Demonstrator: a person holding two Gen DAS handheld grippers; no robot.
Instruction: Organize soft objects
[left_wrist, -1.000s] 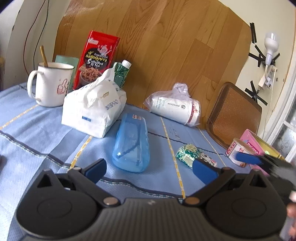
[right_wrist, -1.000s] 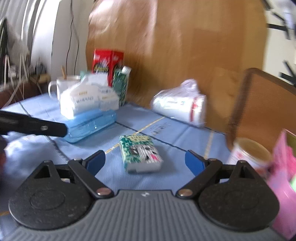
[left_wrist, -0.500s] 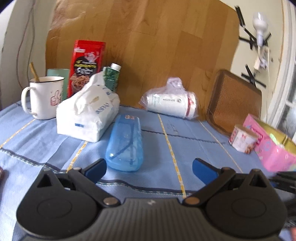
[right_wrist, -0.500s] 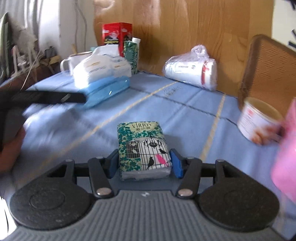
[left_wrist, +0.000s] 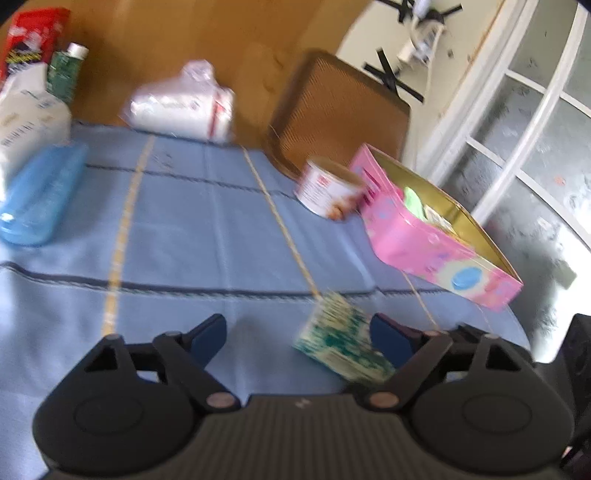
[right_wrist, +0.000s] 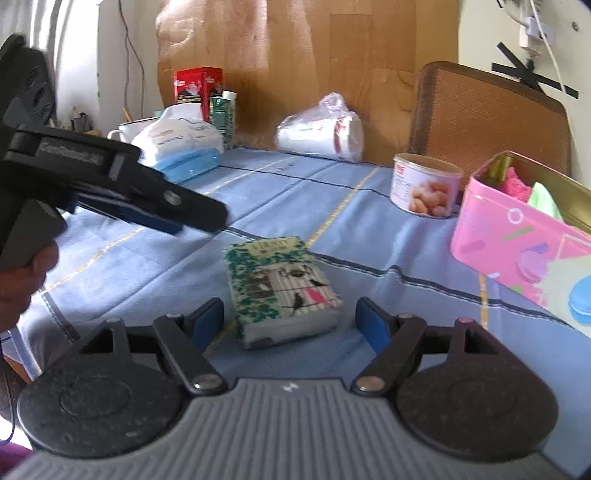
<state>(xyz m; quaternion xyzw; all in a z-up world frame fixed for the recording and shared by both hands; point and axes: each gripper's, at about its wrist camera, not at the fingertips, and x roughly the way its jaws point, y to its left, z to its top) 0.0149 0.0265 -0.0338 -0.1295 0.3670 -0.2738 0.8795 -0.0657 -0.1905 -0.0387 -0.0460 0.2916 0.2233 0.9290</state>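
One small tissue pack, green-leafed with a birdcage and a pink patch printed on its face, lies flat on the blue cloth of the bench. Seen from the right wrist, it sits between the blue pads of the right gripper, nearer the left pad, with clear cloth showing on both sides; neither pad touches it. Those jaws have just been opening and now stand wide around the pack. Its long axis runs away from the camera and leans a little to the left, the lettered end farthest off and the end with the paler edge nearest the gripper.

In the left wrist view the same pack is badly blurred; only a green-and-cream smear can be made out, close against the right-hand pad of the left gripper. Whether it touches that pad I cannot tell. The left jaws have just been closing yet still stand well apart, with bare cloth across most of the gap.

The left gripper's dark arm reaches in from the left edge of the right wrist view, above the cloth, with part of a hand under it, cut off by the frame. To the right stands an open pink tin, its far end cropped; a round can stands just beside it. A blue case lies far left.
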